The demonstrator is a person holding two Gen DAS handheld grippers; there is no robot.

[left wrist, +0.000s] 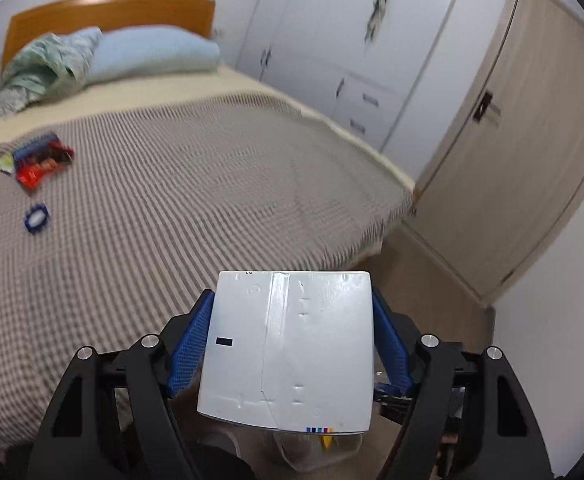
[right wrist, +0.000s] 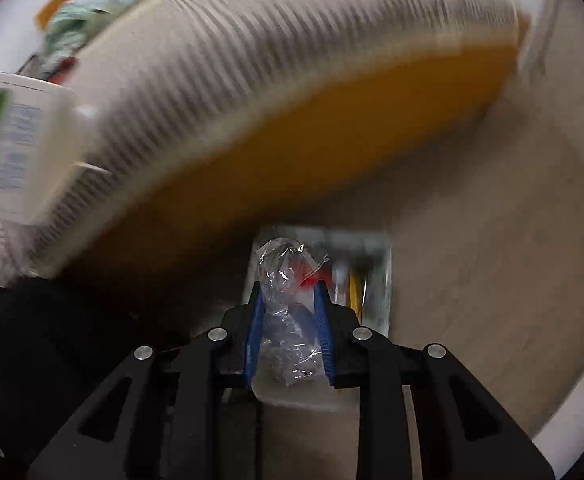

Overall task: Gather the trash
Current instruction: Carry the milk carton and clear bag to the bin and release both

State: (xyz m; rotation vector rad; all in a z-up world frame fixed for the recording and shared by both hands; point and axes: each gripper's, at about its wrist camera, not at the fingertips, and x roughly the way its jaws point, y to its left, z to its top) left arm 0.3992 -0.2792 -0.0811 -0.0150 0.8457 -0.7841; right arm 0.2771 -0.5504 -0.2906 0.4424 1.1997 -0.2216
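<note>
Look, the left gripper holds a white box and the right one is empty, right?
Not quite. The left gripper does hold the white box, but the right gripper isn't empty: the right wrist view shows it pinching a crumpled clear wrapper.

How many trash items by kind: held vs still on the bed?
Held cartons: 1, white carton in left tongs
Held plastic wraps: 1, clear wrap in right tongs
Red-blue wrappers on bed: 1 pile
Blue-white wrapper: 1
Total: 4

Left tongs [left wrist: 292,320] spread wide, gripping; right tongs [right wrist: 288,300] seemingly pinched nearly closed.
</note>
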